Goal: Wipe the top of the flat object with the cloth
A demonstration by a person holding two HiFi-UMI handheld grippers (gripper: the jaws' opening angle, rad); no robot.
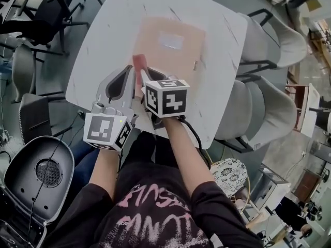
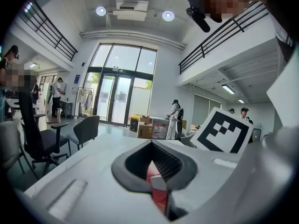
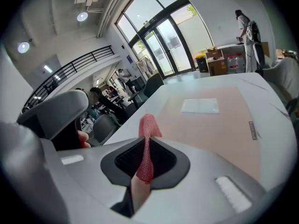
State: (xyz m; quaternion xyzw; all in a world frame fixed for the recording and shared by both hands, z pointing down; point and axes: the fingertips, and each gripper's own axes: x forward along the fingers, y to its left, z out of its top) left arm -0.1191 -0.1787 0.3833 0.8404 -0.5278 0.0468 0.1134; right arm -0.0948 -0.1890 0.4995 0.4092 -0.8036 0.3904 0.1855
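A flat peach-coloured folder (image 1: 178, 56) with a white label (image 1: 170, 40) lies on the white marble table (image 1: 98, 61); the right gripper view shows this folder (image 3: 224, 129) ahead of the jaws. A pinkish-red mesh cloth (image 1: 138, 62) sticks up at the folder's near edge, between my two grippers. My right gripper (image 1: 146, 76) is shut on the cloth (image 3: 147, 129), which rises from its pads. My left gripper (image 1: 129, 75) sits close beside it, its jaws shut on a red fold of cloth (image 2: 158, 190). Both grippers are near the table's front edge.
Two light grey chairs (image 1: 269, 45) (image 1: 261, 110) stand along the table's right side. Black office chairs (image 1: 46, 14) are at the far left. An open grey case with a round fan (image 1: 39, 172) lies at the lower left. People stand far off in the room (image 2: 175, 118).
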